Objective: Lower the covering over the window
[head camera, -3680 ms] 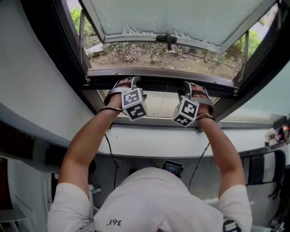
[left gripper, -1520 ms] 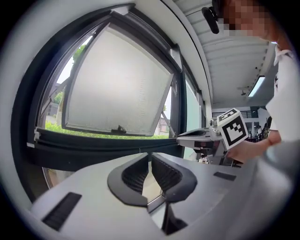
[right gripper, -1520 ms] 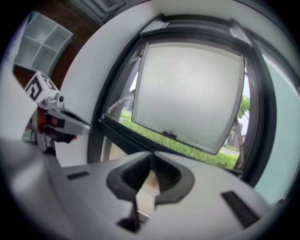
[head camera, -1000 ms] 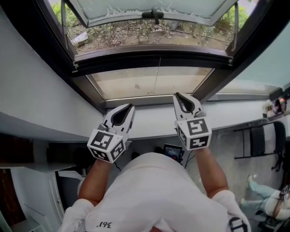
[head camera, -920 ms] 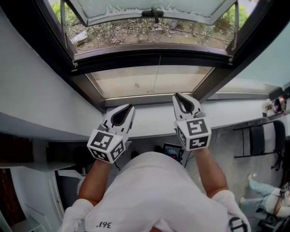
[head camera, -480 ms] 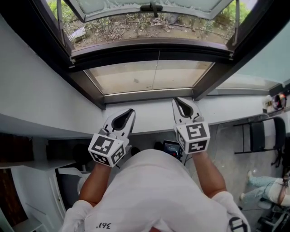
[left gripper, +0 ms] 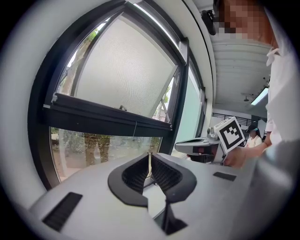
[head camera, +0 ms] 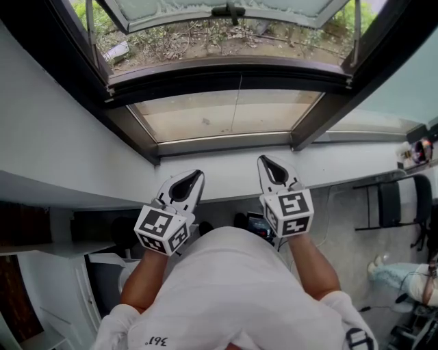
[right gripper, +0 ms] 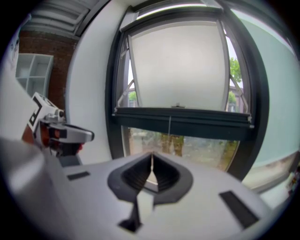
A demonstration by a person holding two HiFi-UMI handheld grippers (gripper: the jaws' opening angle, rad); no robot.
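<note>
Below the window (head camera: 233, 116), left tongs (head camera: 196, 176) and right tongs (head camera: 264, 160) are pinched shut on nothing, a shirt (head camera: 233, 294) reads "361°", and the covering (right gripper: 178, 65) hangs with its bottom rail (right gripper: 180, 117) level, side to side.

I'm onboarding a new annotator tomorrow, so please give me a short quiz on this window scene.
1. True or false: the left gripper and the right gripper are both shut with nothing between their jaws.
2. The upper sash is: A) shut flush, B) swung outward, C) removed.
3. What hangs from the dark bar, in front of the lower pane?
Key: 1 true, the right one's jaws having just closed; 2 B; 3 a thin cord.
</note>
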